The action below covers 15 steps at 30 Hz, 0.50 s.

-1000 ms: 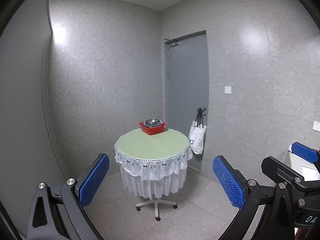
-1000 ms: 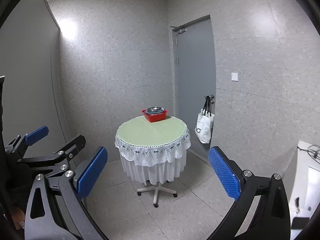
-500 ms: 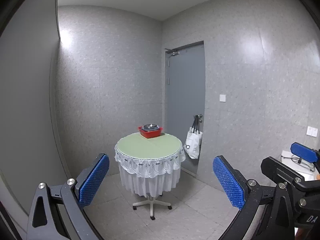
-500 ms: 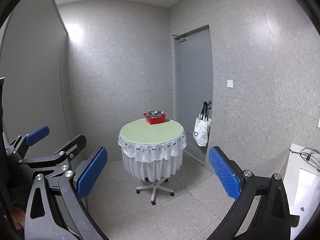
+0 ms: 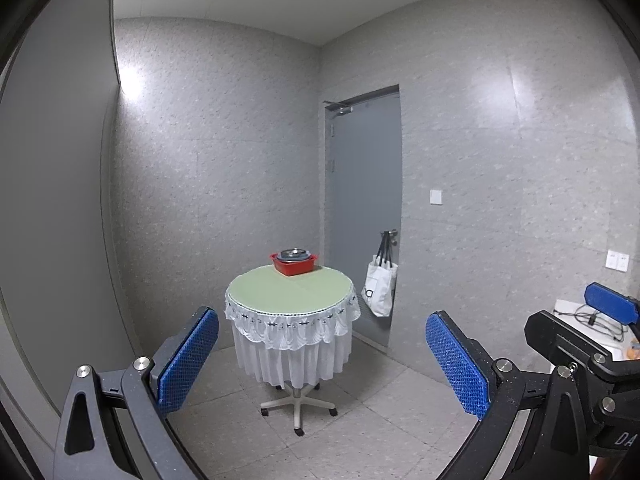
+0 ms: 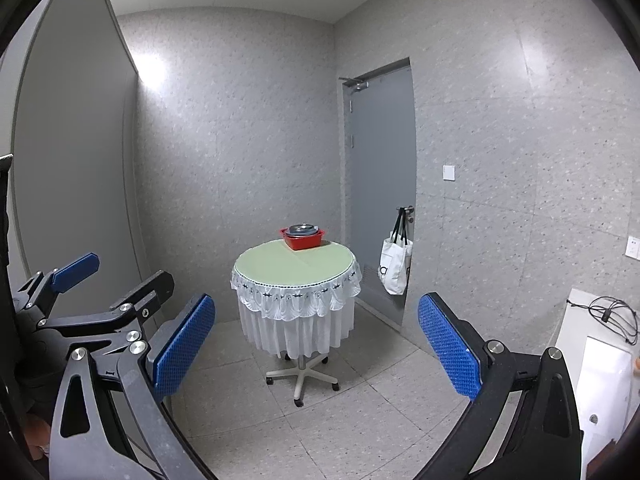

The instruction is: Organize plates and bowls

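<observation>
Left wrist view: your left gripper (image 5: 320,364) has its jaws spread wide, nothing between the blue pads (image 5: 188,360). Both point across the room at a round counter (image 5: 289,288) with a pale green top and a white lace skirt, standing on a wheeled pedestal base (image 5: 298,402). A red tub (image 5: 295,265) sits at the counter's far edge, with stacked metal bowls (image 5: 295,255) inside it; you cannot tell from here how many, or whether plates are among them. The counter is well apart from the gripper. Behind it to the right is a grey door (image 5: 362,208), with a white tote bag (image 5: 379,286) hanging from the handle. Your right gripper (image 5: 608,312) shows at the right edge.

Right wrist view: your right gripper (image 6: 316,350) is also wide open and empty, pads (image 6: 450,346) aimed at the same counter (image 6: 296,266). The red tub (image 6: 303,239) with the bowls (image 6: 303,230) sits at the far rim. The tote bag (image 6: 396,266) hangs by the door (image 6: 380,184). Your left gripper (image 6: 76,268) is at the left edge. A white surface with a black cable (image 6: 612,316) lies at lower right.
</observation>
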Each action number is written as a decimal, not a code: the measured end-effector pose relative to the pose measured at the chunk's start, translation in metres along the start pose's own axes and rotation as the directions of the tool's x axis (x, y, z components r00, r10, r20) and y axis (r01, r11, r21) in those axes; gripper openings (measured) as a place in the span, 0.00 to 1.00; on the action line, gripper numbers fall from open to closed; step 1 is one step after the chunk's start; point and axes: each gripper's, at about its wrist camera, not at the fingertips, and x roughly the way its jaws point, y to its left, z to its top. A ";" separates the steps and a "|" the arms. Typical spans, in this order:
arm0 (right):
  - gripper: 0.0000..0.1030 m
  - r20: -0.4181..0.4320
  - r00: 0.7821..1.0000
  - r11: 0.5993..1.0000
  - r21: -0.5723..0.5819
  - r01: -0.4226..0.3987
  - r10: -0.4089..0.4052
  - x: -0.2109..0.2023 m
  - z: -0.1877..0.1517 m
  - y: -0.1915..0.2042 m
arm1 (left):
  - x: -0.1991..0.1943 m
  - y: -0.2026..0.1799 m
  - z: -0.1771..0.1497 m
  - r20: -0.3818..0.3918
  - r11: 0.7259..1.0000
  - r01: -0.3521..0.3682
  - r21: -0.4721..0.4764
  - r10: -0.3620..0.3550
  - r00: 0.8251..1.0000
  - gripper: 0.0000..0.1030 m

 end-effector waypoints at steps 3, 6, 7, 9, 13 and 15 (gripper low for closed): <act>1.00 -0.002 1.000 1.000 0.004 0.000 0.000 -0.002 -0.001 -0.002 | -0.001 -0.005 0.001 -0.001 1.000 0.002 0.006 -0.002 1.000 1.00; 1.00 -0.005 1.000 1.000 0.009 0.002 -0.002 -0.003 0.000 -0.004 | 0.003 -0.007 0.004 -0.004 1.000 0.005 0.009 -0.005 1.000 1.00; 1.00 -0.005 1.000 1.000 0.011 0.003 -0.003 -0.003 0.000 -0.006 | 0.005 -0.008 0.005 -0.004 1.000 0.006 0.009 -0.006 1.000 1.00; 1.00 -0.003 1.000 1.000 0.013 0.004 -0.004 -0.003 0.000 -0.009 | 0.008 -0.009 0.007 -0.001 1.000 0.008 0.010 -0.008 1.000 1.00; 1.00 -0.004 1.000 1.000 0.018 0.008 -0.008 -0.002 -0.002 -0.011 | 0.016 -0.008 0.008 -0.005 1.000 0.013 0.012 -0.013 1.000 1.00; 1.00 -0.005 1.000 1.000 0.020 0.008 -0.008 0.000 -0.002 -0.012 | 0.021 -0.005 0.008 -0.007 1.000 0.013 0.013 -0.013 1.000 1.00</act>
